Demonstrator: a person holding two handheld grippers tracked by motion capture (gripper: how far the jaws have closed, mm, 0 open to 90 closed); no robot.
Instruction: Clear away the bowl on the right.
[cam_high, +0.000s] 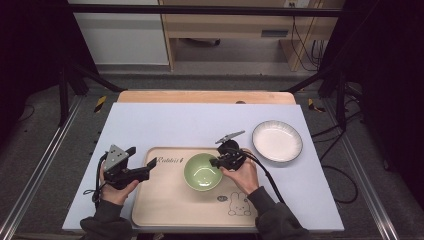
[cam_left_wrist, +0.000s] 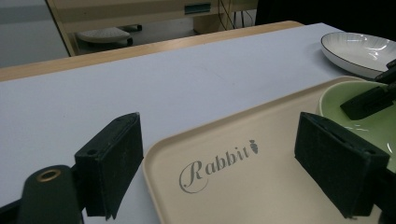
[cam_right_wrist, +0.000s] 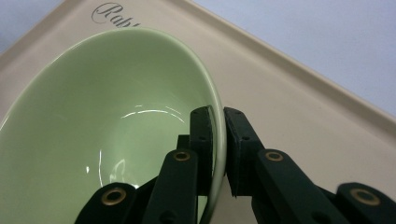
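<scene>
Rim of green bowl (cam_right_wrist: 107, 116) pinched by R gripper (cam_right_wrist: 218, 140), seen close-up.

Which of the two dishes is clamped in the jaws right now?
The green bowl on the tray: the right gripper pinches its rim. The white plate lies untouched on the mat, off the tray.

A: High view is looking forward and down from above the person's side, taking in the whole table (cam_high: 150, 120).

B: Left gripper view is sitting low, facing across the tray (cam_left_wrist: 261, 186). Right gripper view is pressing close on the green bowl (cam_right_wrist: 93, 140); all three are sharing that tray.
</scene>
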